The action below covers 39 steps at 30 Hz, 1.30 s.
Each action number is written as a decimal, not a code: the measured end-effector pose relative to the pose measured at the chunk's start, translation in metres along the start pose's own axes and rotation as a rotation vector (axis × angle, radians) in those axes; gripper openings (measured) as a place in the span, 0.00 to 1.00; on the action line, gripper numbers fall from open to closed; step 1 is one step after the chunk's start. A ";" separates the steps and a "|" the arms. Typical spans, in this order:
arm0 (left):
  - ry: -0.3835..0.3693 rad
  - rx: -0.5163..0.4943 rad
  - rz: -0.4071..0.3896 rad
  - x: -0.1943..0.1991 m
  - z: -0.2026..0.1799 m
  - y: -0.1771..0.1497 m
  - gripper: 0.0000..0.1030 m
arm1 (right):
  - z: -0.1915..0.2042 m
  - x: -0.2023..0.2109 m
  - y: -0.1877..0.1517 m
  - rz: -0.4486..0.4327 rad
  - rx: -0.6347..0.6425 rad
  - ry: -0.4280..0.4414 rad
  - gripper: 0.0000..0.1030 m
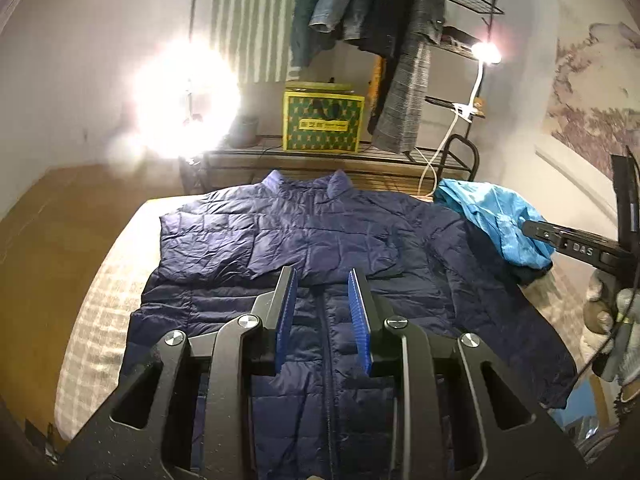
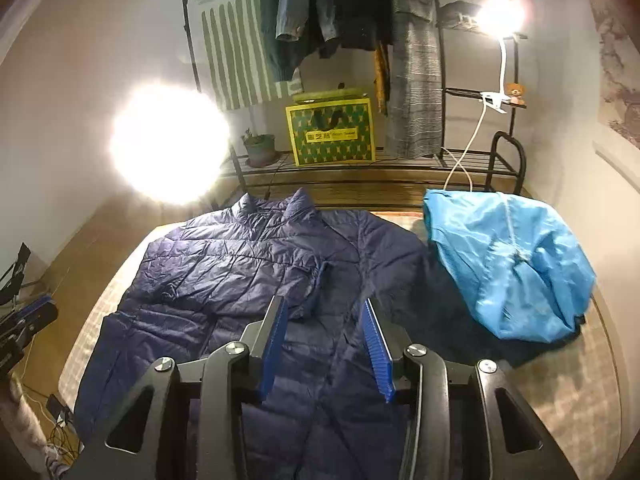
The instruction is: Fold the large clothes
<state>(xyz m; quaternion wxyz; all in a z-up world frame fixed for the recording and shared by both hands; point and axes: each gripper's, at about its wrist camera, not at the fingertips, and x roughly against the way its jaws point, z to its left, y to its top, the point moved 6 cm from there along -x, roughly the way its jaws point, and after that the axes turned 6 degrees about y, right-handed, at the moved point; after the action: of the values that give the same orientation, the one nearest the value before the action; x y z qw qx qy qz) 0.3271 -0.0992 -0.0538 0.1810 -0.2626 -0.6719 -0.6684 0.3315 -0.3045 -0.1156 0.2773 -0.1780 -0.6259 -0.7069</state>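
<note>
A navy quilted puffer jacket [image 1: 320, 248] lies front up on the bed, collar at the far end, its left sleeve folded across the chest. It also shows in the right wrist view [image 2: 240, 272]. My left gripper [image 1: 322, 276] is open and empty, hovering above the jacket's zip line. My right gripper [image 2: 324, 306] is open and empty, above the jacket's middle near the folded sleeve's cuff. The right gripper's body shows at the right edge of the left wrist view [image 1: 580, 246], held in a gloved hand.
A crumpled light blue garment [image 2: 508, 264] lies on the bed's far right, over dark cloth. The checked bed cover [image 1: 100, 320] shows on the left. Beyond the bed stand a clothes rack with hanging clothes [image 2: 344, 8], a yellow-green box [image 2: 332, 132], and two bright lamps [image 2: 168, 144].
</note>
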 end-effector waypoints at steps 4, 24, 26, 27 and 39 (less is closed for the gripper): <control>-0.027 -0.026 -0.010 0.004 -0.018 -0.002 0.43 | -0.012 0.022 -0.022 -0.005 0.008 -0.033 0.46; -0.113 -0.201 0.054 -0.017 -0.100 -0.042 0.56 | -0.134 0.087 -0.140 0.012 -0.108 -0.243 0.63; -0.126 -0.207 0.070 -0.020 -0.105 -0.046 0.56 | -0.154 0.086 -0.153 0.038 -0.151 -0.261 0.63; -0.129 -0.210 0.075 -0.022 -0.106 -0.047 0.56 | -0.168 0.086 -0.164 0.057 -0.185 -0.271 0.63; -0.120 -0.273 0.086 -0.030 -0.137 -0.066 0.56 | -0.227 0.084 -0.219 0.164 -0.311 -0.300 0.65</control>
<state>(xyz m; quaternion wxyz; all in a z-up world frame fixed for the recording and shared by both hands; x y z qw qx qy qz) 0.2965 -0.2361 -0.1190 0.1315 -0.3527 -0.5728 -0.7282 0.1529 -0.5284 -0.2720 0.2069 -0.3722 -0.5270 -0.7355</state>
